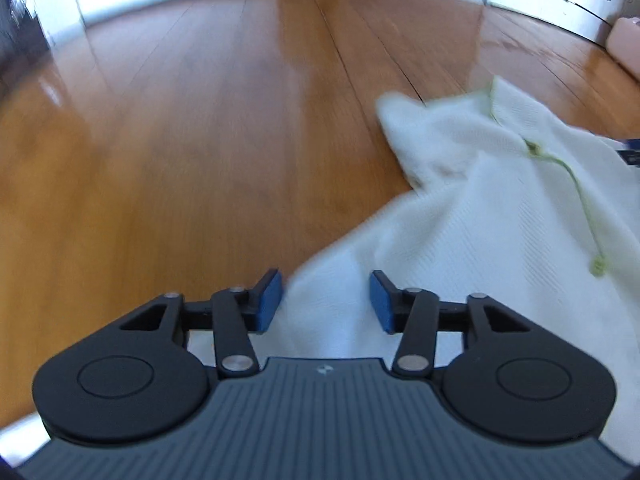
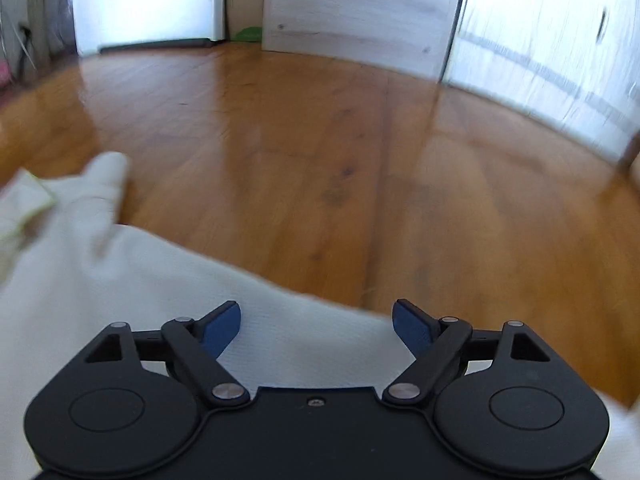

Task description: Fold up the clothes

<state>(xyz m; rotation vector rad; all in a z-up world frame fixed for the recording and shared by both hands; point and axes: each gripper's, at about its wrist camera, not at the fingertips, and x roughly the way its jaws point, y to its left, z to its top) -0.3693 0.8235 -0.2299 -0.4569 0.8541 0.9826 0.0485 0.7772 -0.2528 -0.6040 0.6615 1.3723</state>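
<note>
Both fingers (image 1: 326, 300) apart over white garment (image 1: 480, 208) (blurred).

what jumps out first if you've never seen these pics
A white garment spread on the glossy wooden floor, with a thin green cord trailing across it in the left wrist view. Next, the blue pads of the left gripper, low over the cloth's edge, and the right gripper, jaws apart above it.

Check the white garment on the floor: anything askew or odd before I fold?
The white garment lies rumpled on the wooden floor, one end bunched up, and its green drawstring trails loose across the fabric. No damage or spills visible.
</note>
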